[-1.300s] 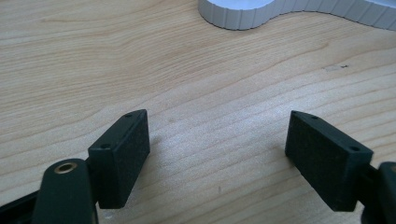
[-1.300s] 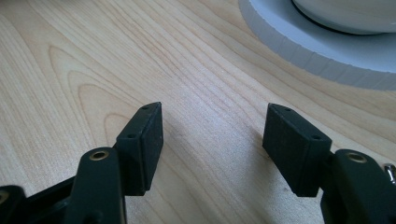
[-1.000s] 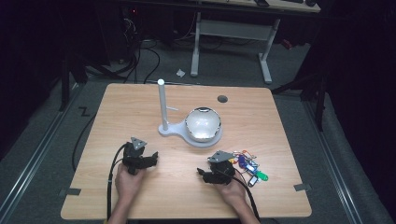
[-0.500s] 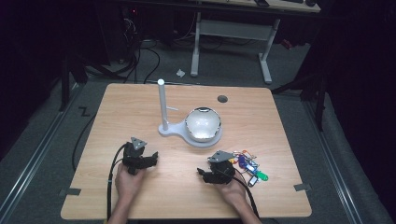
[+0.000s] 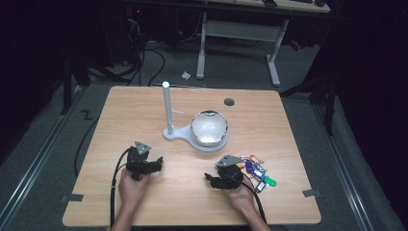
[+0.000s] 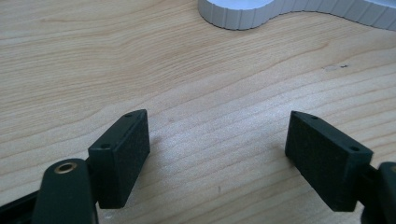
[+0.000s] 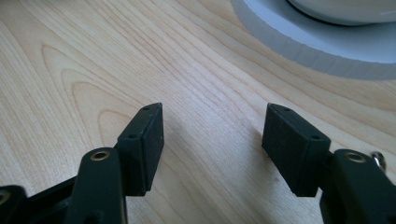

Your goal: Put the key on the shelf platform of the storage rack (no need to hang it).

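A white stand (image 5: 179, 133) with an upright post (image 5: 167, 107) and a shiny bowl (image 5: 209, 127) sits mid-table. A bunch of coloured keys and tags (image 5: 257, 171) lies right of my right gripper (image 5: 217, 176). My left gripper (image 5: 150, 164) rests on the wood at the front left, held by a hand. In the left gripper view the left gripper (image 6: 217, 154) stands open over bare wood, the stand's white base (image 6: 299, 11) ahead. The right gripper (image 7: 212, 140) is open too, with the white base (image 7: 317, 44) beyond it.
The wooden table (image 5: 130, 110) has a round cable hole (image 5: 229, 101) near its far edge. Cables trail from both grippers toward the front edge. Dark floor, another desk's legs (image 5: 274, 57) and wires lie behind the table.
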